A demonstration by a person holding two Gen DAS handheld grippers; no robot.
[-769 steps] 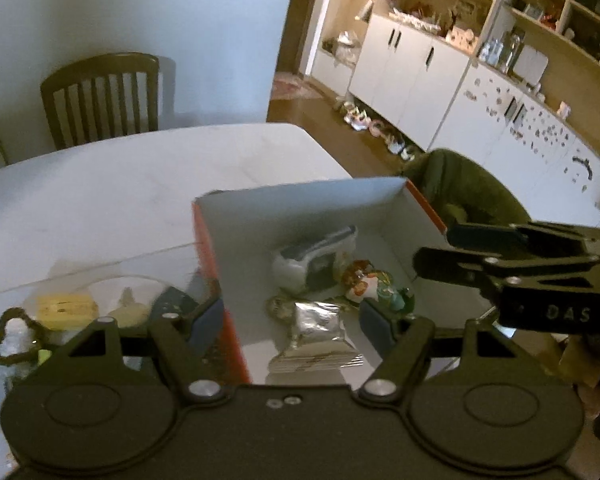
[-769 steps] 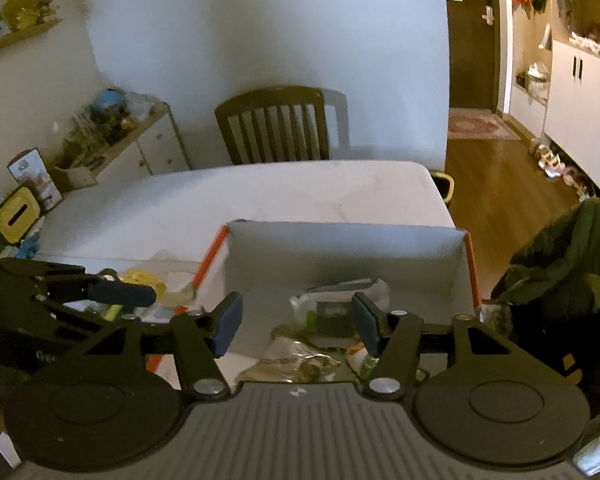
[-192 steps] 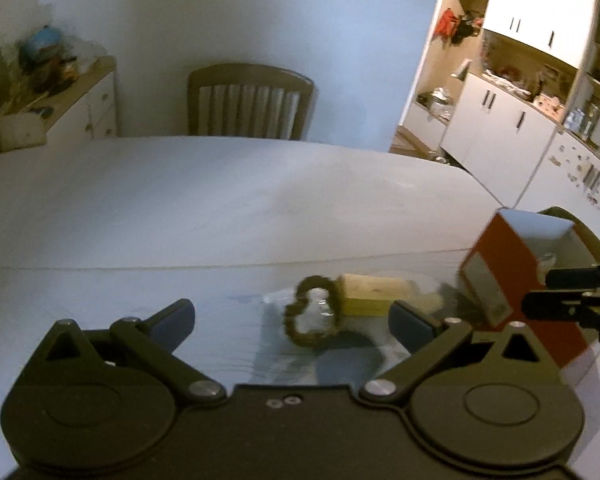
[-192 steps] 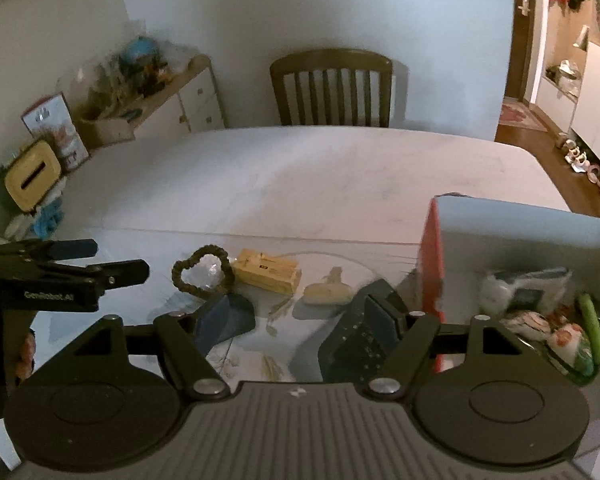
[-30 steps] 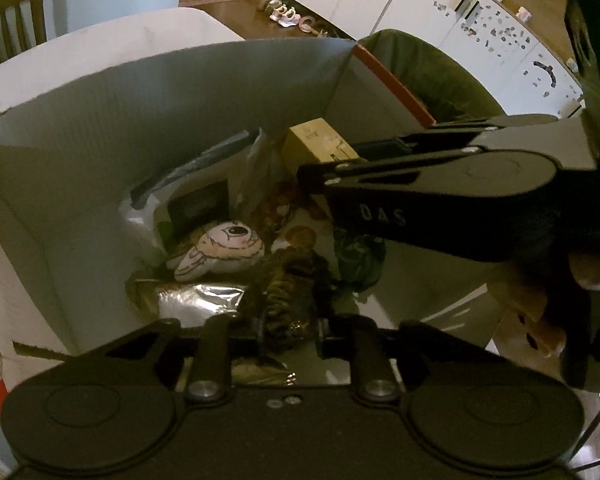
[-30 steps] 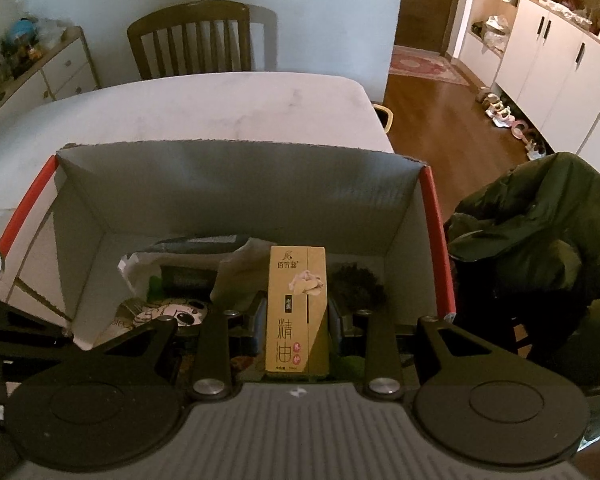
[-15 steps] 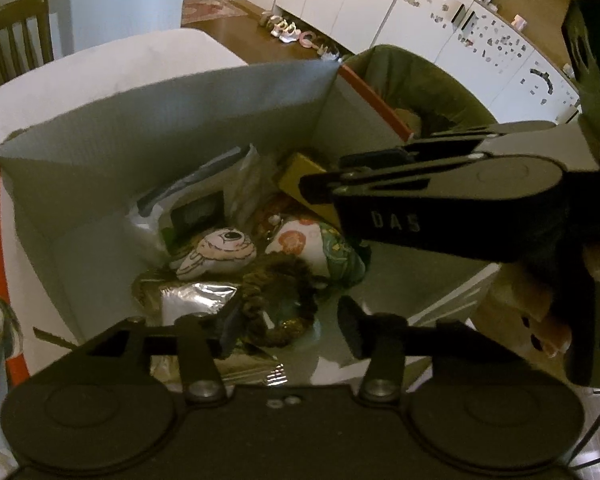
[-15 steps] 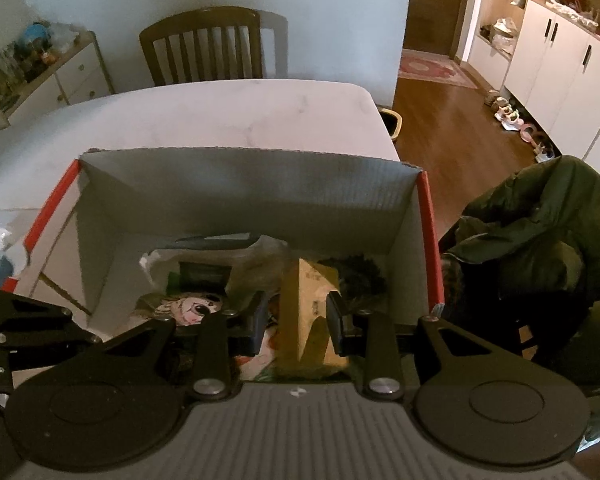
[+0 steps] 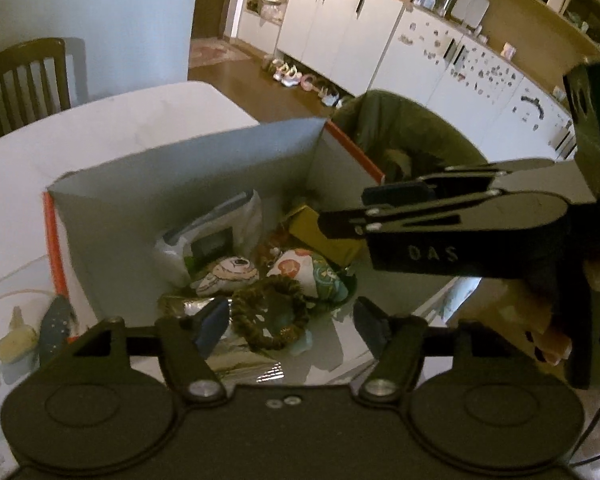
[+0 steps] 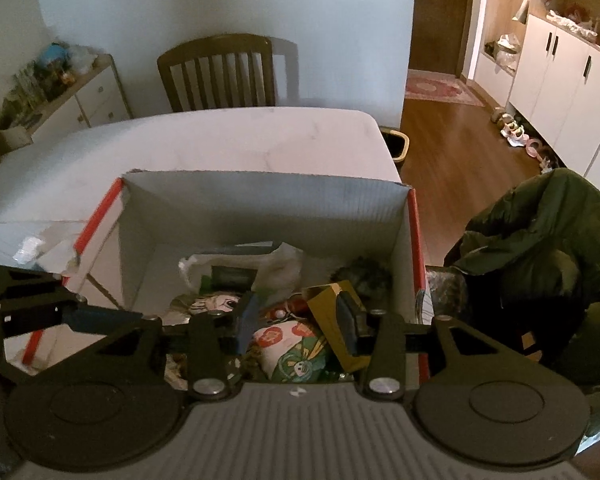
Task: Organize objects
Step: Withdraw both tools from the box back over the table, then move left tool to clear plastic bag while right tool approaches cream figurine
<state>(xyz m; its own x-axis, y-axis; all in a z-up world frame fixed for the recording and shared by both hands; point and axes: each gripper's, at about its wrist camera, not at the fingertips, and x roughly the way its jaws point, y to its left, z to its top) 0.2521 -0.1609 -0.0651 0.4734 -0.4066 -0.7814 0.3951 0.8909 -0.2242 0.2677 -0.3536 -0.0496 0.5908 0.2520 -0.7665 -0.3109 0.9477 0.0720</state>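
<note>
An open cardboard box point(image 9: 188, 176) with a red outside holds several items: a brown beaded ring point(image 9: 272, 312), a yellow carton point(image 9: 320, 232), printed pouches point(image 9: 312, 272) and a white plastic bag point(image 9: 204, 236). My left gripper point(image 9: 290, 322) is open and empty just above the ring. My right gripper point(image 10: 298, 320) is open, above the box; the yellow carton point(image 10: 332, 320) lies tilted inside the box by its right finger. In the left wrist view the right gripper point(image 9: 396, 208) reaches in from the right.
A white table point(image 10: 240, 140) carries the box. A dark phone-like item point(image 9: 56, 328) and a pale small object point(image 9: 16, 340) lie left of the box. A wooden chair point(image 10: 220, 72) stands behind the table. A green coat point(image 10: 540, 248) hangs at the right.
Both grippers have opened and pulled back up from the box. The left one let go of the brown ring, the right one let go of the yellow carton, which now lies tilted inside.
</note>
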